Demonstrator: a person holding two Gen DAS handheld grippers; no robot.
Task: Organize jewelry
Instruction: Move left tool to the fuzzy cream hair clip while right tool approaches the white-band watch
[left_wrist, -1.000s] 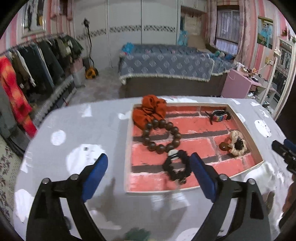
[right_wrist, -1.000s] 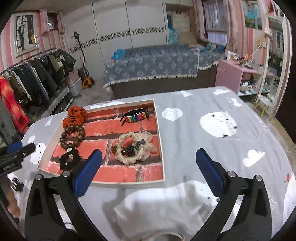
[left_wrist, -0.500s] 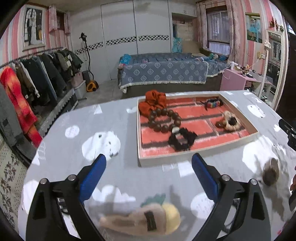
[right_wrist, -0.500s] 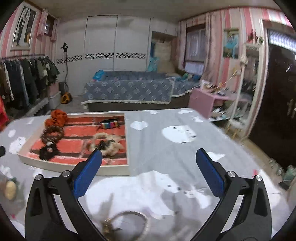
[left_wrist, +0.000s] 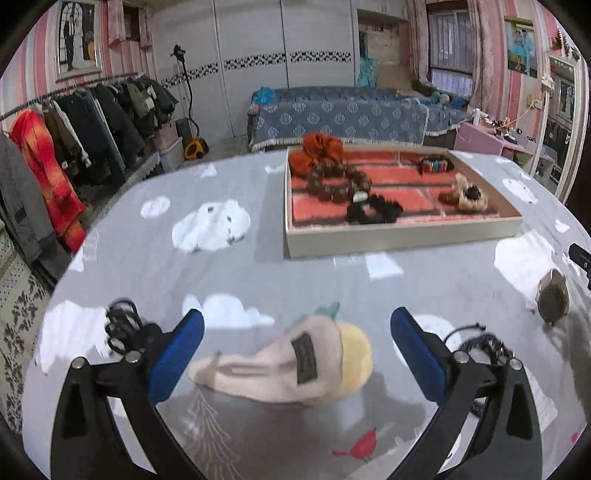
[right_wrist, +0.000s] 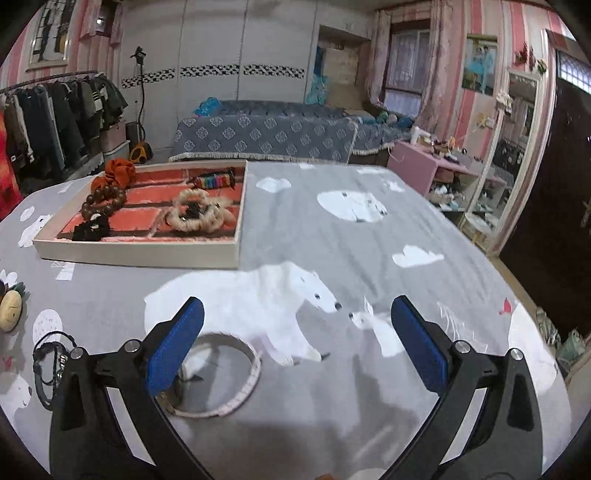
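Observation:
A shallow tray (left_wrist: 399, 238) with a red brick-pattern lining holds an orange scrunchie (left_wrist: 317, 149), a brown bead bracelet (left_wrist: 338, 182), a black scrunchie (left_wrist: 375, 210), a cream hair tie (left_wrist: 467, 194) and a rainbow band (left_wrist: 434, 164). My left gripper (left_wrist: 297, 356) is open, low over a plush pineapple hair clip (left_wrist: 295, 365) lying between its fingers. Black cords lie left (left_wrist: 122, 326) and right (left_wrist: 480, 343) of it. My right gripper (right_wrist: 295, 356) is open above the cloth. A white bangle (right_wrist: 225, 373) lies by its left finger. The tray also shows in the right wrist view (right_wrist: 147, 254).
The table wears a grey polar-bear cloth (right_wrist: 369, 229). A small brown round thing (left_wrist: 552, 295) lies at the right. A black cord bracelet (right_wrist: 50, 369) and the pineapple clip (right_wrist: 11, 308) lie left of my right gripper. A bed and clothes rack stand behind.
Both grippers have pulled back from the tray toward the table's near edge and dropped lower. The pineapple clip, cords and bangle have come into view. Both stay open.

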